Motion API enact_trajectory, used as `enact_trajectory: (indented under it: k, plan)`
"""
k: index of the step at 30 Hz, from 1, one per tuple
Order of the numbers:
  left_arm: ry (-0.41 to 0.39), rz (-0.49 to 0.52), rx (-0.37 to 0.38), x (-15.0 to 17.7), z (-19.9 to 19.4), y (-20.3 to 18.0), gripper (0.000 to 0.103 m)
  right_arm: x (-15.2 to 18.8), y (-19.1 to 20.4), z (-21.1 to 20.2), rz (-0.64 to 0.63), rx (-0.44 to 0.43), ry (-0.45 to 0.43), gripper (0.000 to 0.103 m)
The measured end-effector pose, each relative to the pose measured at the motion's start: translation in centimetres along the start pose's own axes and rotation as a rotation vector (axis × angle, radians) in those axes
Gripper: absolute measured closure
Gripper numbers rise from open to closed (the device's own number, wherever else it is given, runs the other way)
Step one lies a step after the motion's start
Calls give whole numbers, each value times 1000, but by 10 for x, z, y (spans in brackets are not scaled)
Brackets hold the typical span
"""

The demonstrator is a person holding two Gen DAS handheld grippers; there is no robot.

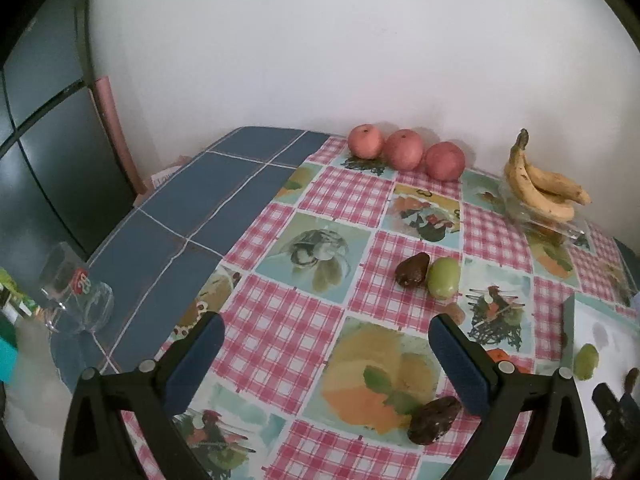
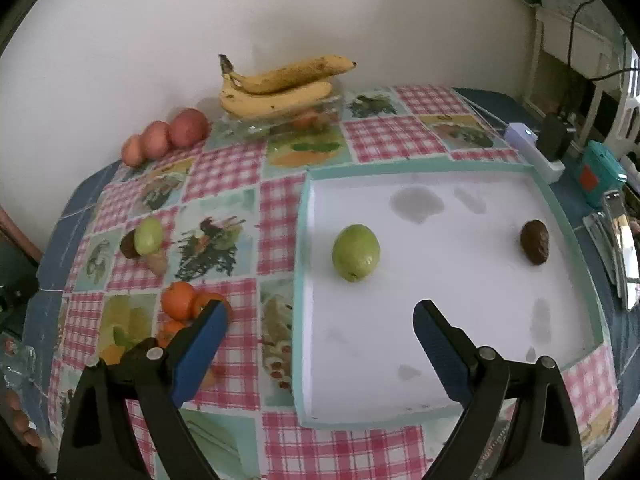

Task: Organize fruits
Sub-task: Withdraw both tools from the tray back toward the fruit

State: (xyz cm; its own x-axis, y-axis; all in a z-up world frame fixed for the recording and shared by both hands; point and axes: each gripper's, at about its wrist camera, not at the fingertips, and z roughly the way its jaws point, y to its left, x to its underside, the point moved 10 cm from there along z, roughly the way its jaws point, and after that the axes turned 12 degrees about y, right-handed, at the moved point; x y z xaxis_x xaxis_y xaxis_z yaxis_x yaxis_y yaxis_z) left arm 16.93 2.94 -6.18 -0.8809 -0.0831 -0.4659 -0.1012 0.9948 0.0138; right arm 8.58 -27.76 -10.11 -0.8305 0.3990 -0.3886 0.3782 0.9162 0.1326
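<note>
**a:** left gripper point(image 1: 324, 336) fills the bottom of its view, blue pads spread wide with nothing between them, just checkered tablecloth point(image 1: 280, 320) underneath. closest fruit to it is a dark brown wrinkly one point(image 1: 434, 420) lying right by the inner side of the right-hand finger, not pinched.

**b:** and the other tongs?

**a:** right gripper point(image 2: 320, 320) is spread wide too, empty. it hangs over the near left part of a white tray point(image 2: 568, 216) with a teal rim. inside the tray: a green fruit point(image 2: 355, 252) toward the left and a dark brown fruit point(image 2: 535, 241) toward the right, well apart from each other.

**b:** what's still out on the cloth?

**a:** a second green one point(image 1: 443, 276) touching another brown one point(image 1: 413, 270) mid-table, with a small pale piece just below them, can't tell what it is. three red apples point(image 1: 404, 151) in a row against the wall. bananas point(image 1: 540, 184) piled on a clear glass dish point(image 1: 560, 228) next to them. in the right view some small oranges point(image 2: 180, 300) sit in a cluster left of the tray, partly behind the left-hand finger.

**b:** anything non-fruit?

**a:** clear glasses point(image 1: 76, 296) on the bare blue tiled part of the table at far left, and some gadgets off the tray's right side, too blurry to name.
</note>
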Motion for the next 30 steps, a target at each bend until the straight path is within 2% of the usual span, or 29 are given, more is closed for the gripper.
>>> enact_trajectory:
  k: [5,10,17,23,30]
  plan:
    - [30,-9,79,3,7,-5,0,3,8,3,-28,-6,5,9]
    - [6,-61,116,2,12,4,0,5,20,8,-49,-45,17,9]
    - [84,-95,150,9,33,9,0,2,40,18,-85,-98,41,9]
    - [71,-73,103,5,36,7,0,-2,52,30,-140,-63,75,9]
    - [192,-94,92,15,64,2,0,-9,64,39,-187,-50,104,9]
